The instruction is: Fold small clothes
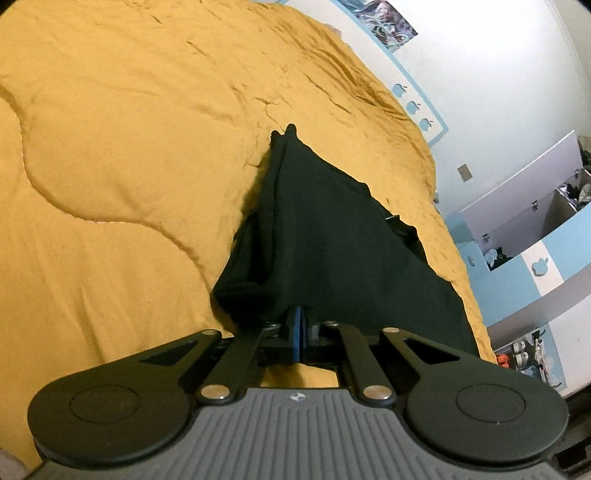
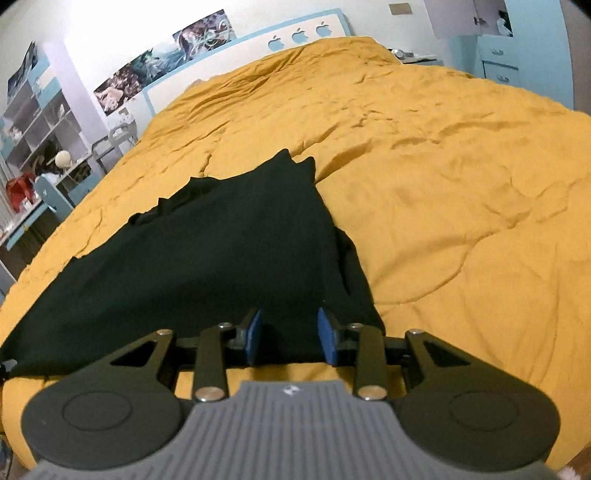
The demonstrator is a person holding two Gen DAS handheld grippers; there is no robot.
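Note:
A black garment lies spread on a mustard-yellow quilt on a bed. In the left wrist view my left gripper has its blue pads pressed together on the garment's near edge. In the right wrist view the same black garment stretches away to the left. My right gripper is open, its blue pads apart on either side of the garment's near edge, with cloth between them.
The yellow quilt covers the whole bed. A white and blue headboard with apple cut-outs stands at the far end. Shelves with clutter stand left of the bed, and blue cabinets on the other side.

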